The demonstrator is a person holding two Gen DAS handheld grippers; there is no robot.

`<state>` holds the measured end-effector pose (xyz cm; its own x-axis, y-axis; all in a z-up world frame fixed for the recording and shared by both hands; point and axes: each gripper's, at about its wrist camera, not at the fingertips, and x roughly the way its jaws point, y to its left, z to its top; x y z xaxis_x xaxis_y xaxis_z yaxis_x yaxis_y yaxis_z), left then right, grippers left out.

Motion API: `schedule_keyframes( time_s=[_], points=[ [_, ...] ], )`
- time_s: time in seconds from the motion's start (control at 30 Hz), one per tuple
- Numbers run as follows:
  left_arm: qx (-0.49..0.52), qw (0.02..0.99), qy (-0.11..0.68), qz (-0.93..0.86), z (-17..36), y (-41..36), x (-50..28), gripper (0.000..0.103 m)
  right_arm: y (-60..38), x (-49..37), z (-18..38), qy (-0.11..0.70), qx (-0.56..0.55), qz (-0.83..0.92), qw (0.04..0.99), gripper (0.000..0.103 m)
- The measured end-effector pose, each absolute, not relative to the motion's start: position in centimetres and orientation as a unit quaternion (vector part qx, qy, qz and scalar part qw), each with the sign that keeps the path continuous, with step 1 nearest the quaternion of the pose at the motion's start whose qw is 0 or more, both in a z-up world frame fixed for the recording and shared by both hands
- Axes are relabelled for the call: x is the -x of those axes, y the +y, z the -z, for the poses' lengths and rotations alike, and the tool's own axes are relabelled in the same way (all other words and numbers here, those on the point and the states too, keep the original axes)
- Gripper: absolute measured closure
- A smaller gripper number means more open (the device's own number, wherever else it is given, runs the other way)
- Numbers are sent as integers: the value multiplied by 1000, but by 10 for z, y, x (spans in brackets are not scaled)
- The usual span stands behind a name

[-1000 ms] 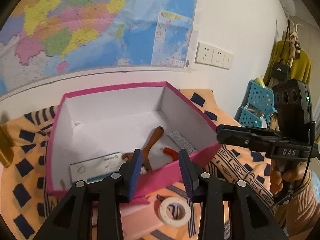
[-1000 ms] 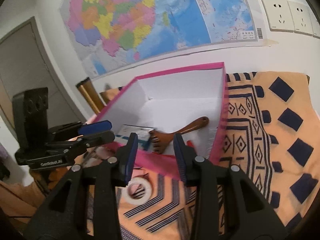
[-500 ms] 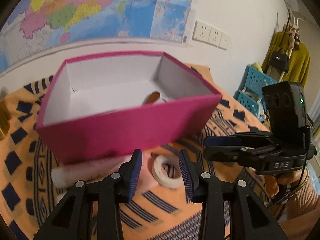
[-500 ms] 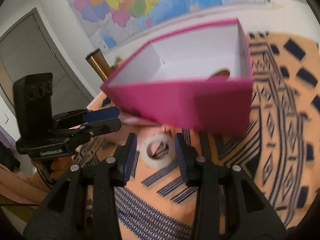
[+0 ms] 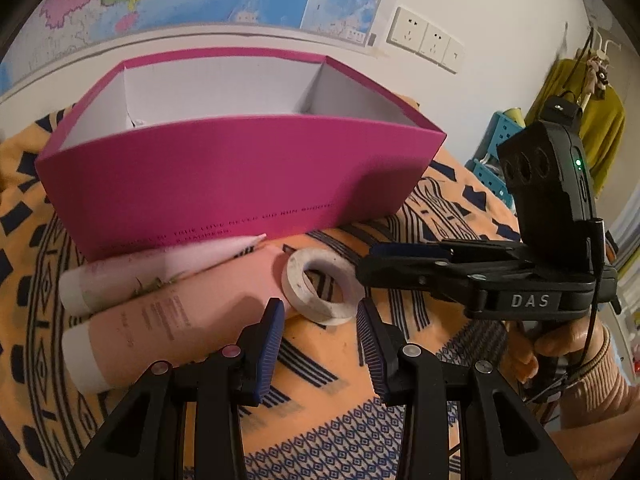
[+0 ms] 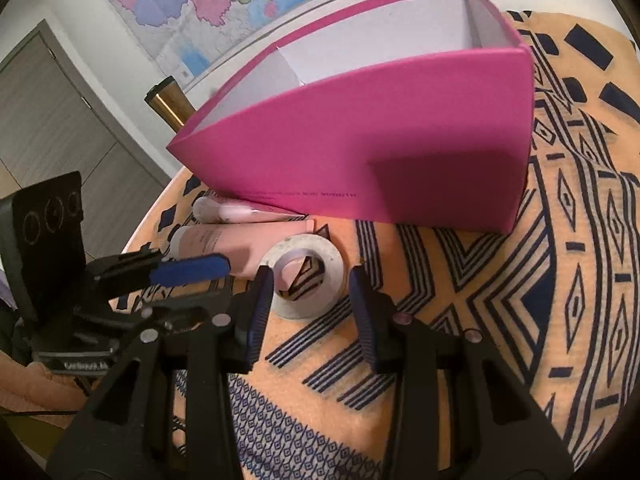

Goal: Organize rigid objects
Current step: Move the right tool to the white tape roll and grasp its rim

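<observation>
Patterned cloth-covered bench (image 6: 500, 320) bearing the pink box (image 5: 240, 176), two pink tubes (image 5: 168, 312) touching its front wall, and the tape roll (image 6: 306, 280) beside them; right gripper (image 6: 308, 304), marked "DAS", and left gripper (image 5: 320, 332), fingers spread and empty.

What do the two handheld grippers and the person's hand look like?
The left gripper and right gripper are black plastic with ribbed blue pads on the fingers and silver rivets. The right one reads "DAS", with a black camera block, a green light and a black cable. The right hand wears a peach knit sleeve.
</observation>
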<state>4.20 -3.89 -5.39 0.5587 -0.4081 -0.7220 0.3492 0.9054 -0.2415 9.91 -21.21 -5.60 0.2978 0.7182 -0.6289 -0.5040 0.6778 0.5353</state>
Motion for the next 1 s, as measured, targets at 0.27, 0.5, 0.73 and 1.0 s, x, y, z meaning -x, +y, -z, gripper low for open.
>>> schedule_keyframes(
  time_s=[0.27, 0.5, 0.73, 1.0],
  points=[
    [37, 879, 426, 211, 53, -37, -42, 65, -201, -105, 65, 461, -112, -378, 795, 62],
    [38, 876, 433, 209, 55, -39, -47, 65, -198, -108, 66, 460, -108, -376, 797, 62],
    [40, 874, 437, 211, 56, -41, -48, 65, -190, -111, 68, 461, -98, -377, 798, 62],
    [49, 869, 443, 215, 58, -41, -51, 67, -187, -109, 70, 461, -80, -374, 800, 71]
  ],
)
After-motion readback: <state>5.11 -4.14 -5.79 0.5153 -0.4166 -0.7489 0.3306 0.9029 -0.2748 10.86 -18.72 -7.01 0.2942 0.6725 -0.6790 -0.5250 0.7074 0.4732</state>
